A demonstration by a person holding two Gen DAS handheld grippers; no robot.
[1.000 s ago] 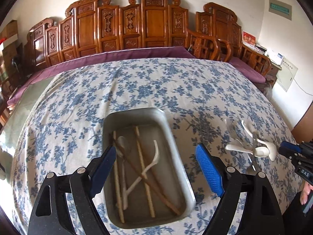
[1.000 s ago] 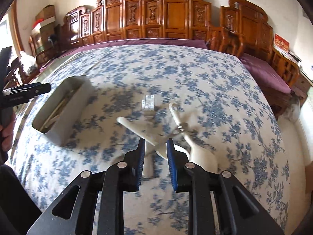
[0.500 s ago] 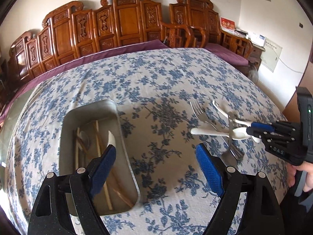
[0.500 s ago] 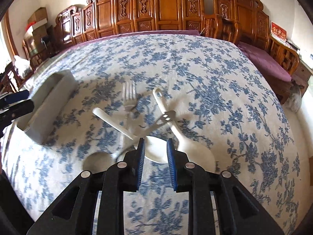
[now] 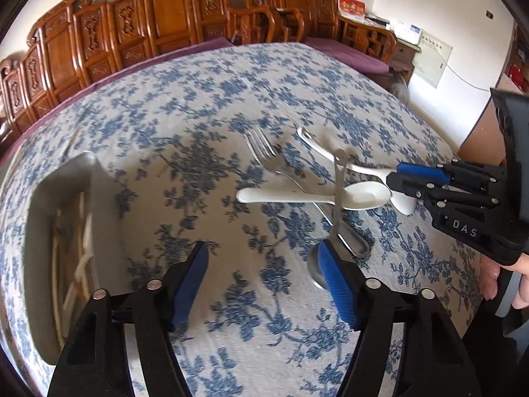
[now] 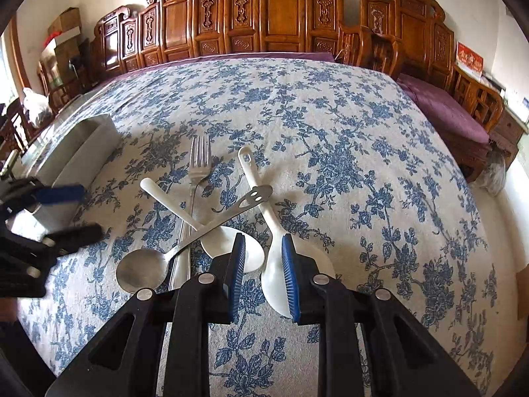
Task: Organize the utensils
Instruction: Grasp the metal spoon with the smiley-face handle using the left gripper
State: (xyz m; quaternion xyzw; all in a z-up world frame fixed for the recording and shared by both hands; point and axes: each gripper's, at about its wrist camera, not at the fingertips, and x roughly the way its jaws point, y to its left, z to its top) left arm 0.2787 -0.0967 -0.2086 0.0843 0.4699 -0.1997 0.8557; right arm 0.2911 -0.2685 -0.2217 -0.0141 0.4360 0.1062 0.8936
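Observation:
A metal tray (image 5: 99, 205) with chopsticks and a white spoon inside sits at the left on the flowered cloth. A fork (image 6: 199, 162), two white spoons (image 6: 165, 200) (image 6: 261, 198) and a metal spoon (image 6: 142, 271) lie crossed in a pile. My left gripper (image 5: 266, 281) hovers between tray and pile. Its jaws are closing with only cloth between them, and the right pad is beside the metal spoon's bowl (image 5: 314, 273). My right gripper (image 6: 263, 274) hangs just over the white spoons' bowls, jaws narrowly apart, gripping nothing; the left wrist view shows it (image 5: 401, 180) at their ends.
Carved wooden chairs (image 6: 284, 16) line the table's far side. A purple cushion (image 6: 443, 109) lies at the right edge. A hand (image 5: 509, 281) holds the right tool at the near right corner. Bare cloth stretches beyond the pile.
My left gripper swung from above the tray rightward toward the utensil pile and its jaws narrowed. My right gripper sank a little closer over the white spoons.

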